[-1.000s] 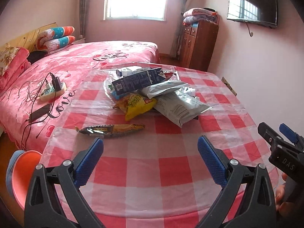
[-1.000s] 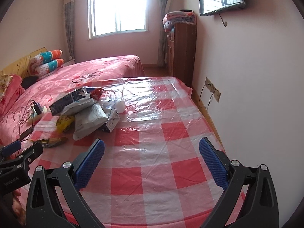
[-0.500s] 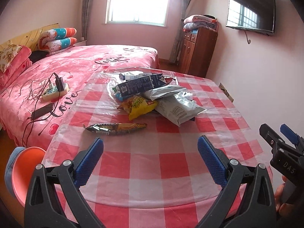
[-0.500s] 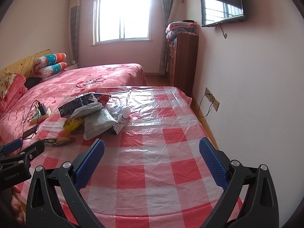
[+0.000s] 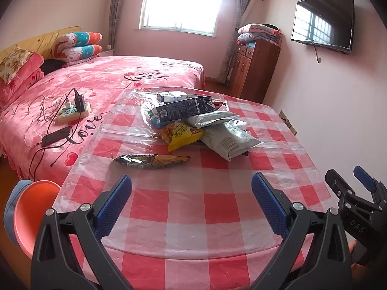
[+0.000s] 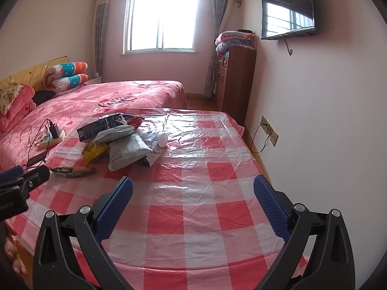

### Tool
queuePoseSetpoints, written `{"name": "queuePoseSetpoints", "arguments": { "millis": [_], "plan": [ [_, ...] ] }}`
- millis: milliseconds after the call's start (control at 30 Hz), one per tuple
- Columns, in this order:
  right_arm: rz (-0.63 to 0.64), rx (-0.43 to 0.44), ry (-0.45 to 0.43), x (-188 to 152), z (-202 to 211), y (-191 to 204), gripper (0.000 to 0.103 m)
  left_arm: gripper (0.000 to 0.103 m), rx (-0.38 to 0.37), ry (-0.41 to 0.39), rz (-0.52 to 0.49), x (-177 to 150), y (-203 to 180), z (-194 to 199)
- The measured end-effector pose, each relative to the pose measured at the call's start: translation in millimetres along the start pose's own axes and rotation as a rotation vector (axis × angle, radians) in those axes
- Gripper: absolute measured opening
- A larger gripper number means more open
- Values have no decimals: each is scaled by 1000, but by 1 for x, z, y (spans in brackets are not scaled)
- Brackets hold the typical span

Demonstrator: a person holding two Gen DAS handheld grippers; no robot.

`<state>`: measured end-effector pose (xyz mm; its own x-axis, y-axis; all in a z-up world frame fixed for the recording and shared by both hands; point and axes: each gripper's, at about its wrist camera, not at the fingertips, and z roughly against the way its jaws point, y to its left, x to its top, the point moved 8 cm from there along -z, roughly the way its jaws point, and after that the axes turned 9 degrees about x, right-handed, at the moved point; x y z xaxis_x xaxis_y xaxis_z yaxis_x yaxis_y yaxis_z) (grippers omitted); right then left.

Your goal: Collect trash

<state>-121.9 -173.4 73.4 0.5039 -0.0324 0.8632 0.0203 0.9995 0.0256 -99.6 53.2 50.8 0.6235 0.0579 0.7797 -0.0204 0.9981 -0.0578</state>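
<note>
While both grippers hang over the near edge, nothing has been picked up yet.
Bed: pink bed (image 5: 101, 89) at ten o'clock of the table, with a power strip (image 5: 72, 112) and a phone (image 5: 56, 136) lying on it.
Table: checked tablecloth (image 5: 183, 207) under clear plastic, filling the middle of both views.
Trash pile: wrappers heaped at twelve o'clock from the left gripper; a dark carton (image 5: 185, 108) lies on top, a white bag (image 5: 225, 142) at its right, a yellow chip bag (image 5: 180, 136) beneath.
Loose wrapper: a long brown snack wrapper (image 5: 151, 161) lies flat, apart from the pile, on its near side at eleven o'clock.
Left gripper: left gripper (image 5: 191, 200) spread wide, blue pads apart, holding nothing, above the table's near edge.
Right gripper: right gripper (image 6: 193, 203) also spread wide and holding nothing; pile at eleven o'clock from it, well apart.
</note>
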Motion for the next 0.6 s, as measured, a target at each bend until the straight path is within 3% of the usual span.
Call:
{"name": "queuePoseSetpoints", "arguments": {
  "millis": [300,600],
  "plan": [
    [4,-10,20,-3,-12,-4,98,99,40,-2,-26,-6,-1,-7],
    [-28,43,48,-9,-35,-8,98,99,91,24,3,-10,11,-22]
  ]
}}
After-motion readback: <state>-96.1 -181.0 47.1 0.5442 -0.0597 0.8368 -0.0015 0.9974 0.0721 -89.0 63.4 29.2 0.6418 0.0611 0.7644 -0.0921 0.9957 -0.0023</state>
